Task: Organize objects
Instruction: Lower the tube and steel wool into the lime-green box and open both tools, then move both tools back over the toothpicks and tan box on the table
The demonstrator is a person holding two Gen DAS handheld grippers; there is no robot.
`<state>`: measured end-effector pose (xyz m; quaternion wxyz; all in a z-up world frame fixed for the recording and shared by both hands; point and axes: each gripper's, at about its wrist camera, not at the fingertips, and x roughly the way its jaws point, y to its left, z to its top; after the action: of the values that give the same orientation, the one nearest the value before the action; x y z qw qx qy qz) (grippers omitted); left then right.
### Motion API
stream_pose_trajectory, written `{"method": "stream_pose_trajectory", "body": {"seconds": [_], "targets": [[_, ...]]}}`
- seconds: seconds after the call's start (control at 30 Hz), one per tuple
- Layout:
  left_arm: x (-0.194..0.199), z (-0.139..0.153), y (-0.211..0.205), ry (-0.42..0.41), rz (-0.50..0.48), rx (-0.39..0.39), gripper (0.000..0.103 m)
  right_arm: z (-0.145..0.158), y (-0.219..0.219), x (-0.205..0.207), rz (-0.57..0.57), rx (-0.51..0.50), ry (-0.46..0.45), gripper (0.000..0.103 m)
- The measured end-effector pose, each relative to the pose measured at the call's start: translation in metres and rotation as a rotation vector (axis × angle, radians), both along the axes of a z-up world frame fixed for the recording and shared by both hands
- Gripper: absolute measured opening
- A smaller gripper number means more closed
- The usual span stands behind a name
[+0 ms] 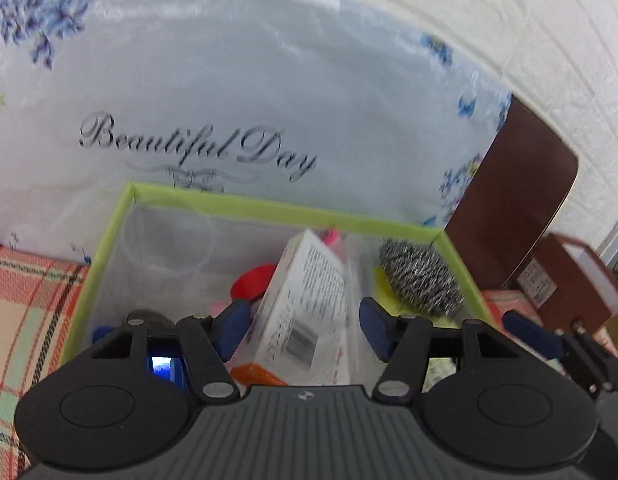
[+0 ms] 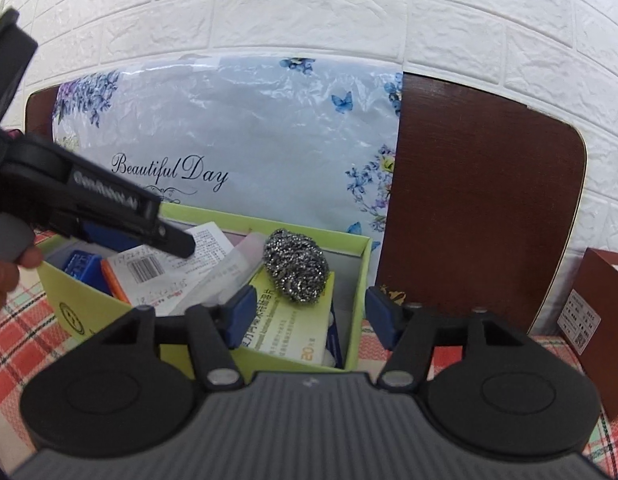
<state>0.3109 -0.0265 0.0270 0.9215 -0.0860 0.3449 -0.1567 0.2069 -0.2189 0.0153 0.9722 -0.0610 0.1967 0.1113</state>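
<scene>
A green-rimmed box (image 1: pixel 269 205) holds several items, among them a white barcoded carton (image 1: pixel 305 300), a steel wool scourer (image 1: pixel 419 280) and a red piece (image 1: pixel 253 280). My left gripper (image 1: pixel 304 328) is open inside the box, its blue pads on either side of the white carton with small gaps. In the right wrist view my right gripper (image 2: pixel 311 316) is open astride the box's right wall (image 2: pixel 359 292), one finger inside above a yellow-green carton (image 2: pixel 293 332), the other outside. The scourer (image 2: pixel 295 266) lies just ahead. The left gripper (image 2: pixel 177 242) reaches in over the white carton (image 2: pixel 161 268).
A floral plastic bag (image 2: pixel 237 128) printed "Beautiful Day" stands behind the box, leaning on a brown wooden board (image 2: pixel 481 208). A brown carton (image 2: pixel 597 312) sits at the right. A plaid cloth (image 1: pixel 25 312) covers the table. A white brick wall (image 2: pixel 309 8) rises behind. A hand (image 2: pixel 5 280) holds the left gripper.
</scene>
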Motion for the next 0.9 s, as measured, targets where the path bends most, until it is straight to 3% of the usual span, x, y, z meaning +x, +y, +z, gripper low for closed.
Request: {"method": "stream_pose_trajectory", "body": {"seconds": [0.07,0.17,0.23,0.33,0.47,0.57,0.73,0.9], "targets": [[0.003,-0.01,-0.003,0.038,0.011,0.035,0.063,0.002,0.001,-0.007,0.0,0.005,-0.007,0.061],[-0.006,-0.007,0.003,0.04,0.028,0.006,0.063,0.008,0.001,-0.024,-0.002,-0.007,-0.029,0.073],[-0.02,0.006,0.008,-0.011,0.047,-0.015,0.066,0.015,-0.001,-0.038,-0.009,0.0,-0.052,0.089],[-0.051,0.031,0.01,-0.115,0.064,0.006,0.081,0.027,-0.005,-0.061,-0.021,0.031,-0.088,0.103],[-0.098,0.049,0.005,-0.176,0.053,0.034,0.087,0.036,-0.01,-0.09,-0.014,0.074,-0.087,0.103],[-0.133,0.051,0.005,-0.156,0.045,0.035,0.088,0.036,-0.012,-0.111,-0.008,0.092,-0.072,0.103],[-0.174,0.036,0.007,-0.115,-0.007,-0.037,0.088,0.028,-0.019,-0.142,-0.027,0.105,-0.03,0.103],[-0.199,0.018,0.007,-0.054,0.049,0.006,0.091,0.016,-0.032,-0.158,-0.07,0.148,0.033,0.103]]}}
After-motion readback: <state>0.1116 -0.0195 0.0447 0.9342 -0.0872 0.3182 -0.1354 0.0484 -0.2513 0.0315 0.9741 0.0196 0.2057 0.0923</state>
